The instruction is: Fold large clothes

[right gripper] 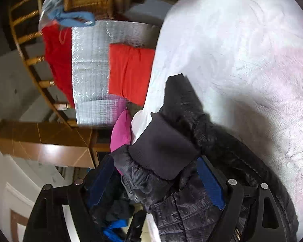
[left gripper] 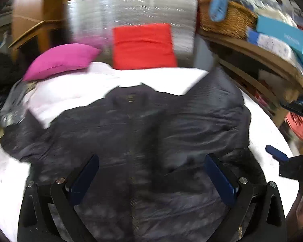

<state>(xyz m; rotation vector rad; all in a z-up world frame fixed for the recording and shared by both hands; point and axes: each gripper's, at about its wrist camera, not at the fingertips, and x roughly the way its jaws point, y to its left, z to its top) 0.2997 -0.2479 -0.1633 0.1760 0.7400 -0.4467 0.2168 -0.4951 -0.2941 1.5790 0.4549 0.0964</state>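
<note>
A dark quilted jacket [left gripper: 143, 133] lies spread front-up on the white bed cover [left gripper: 161, 78], collar toward the far side. My left gripper [left gripper: 152, 166] hovers open over its lower middle, with nothing pinched between the blue pads. In the right wrist view, which is rolled sideways, the jacket's sleeve [right gripper: 192, 121] with its knit cuff [right gripper: 163, 151] lies between the wide-apart fingers of my right gripper [right gripper: 155, 179]. The pads stand off it on both sides. One blue finger [left gripper: 276, 154] of the right gripper shows at the jacket's right edge.
A pink pillow [left gripper: 60, 60] and a red cushion [left gripper: 143, 46] sit at the bed's head against a silver foil panel [left gripper: 131, 10]. A wooden shelf [left gripper: 262, 60] with a wicker basket [left gripper: 226, 20] and boxes runs along the right. Clothes lie on the floor [right gripper: 119, 217].
</note>
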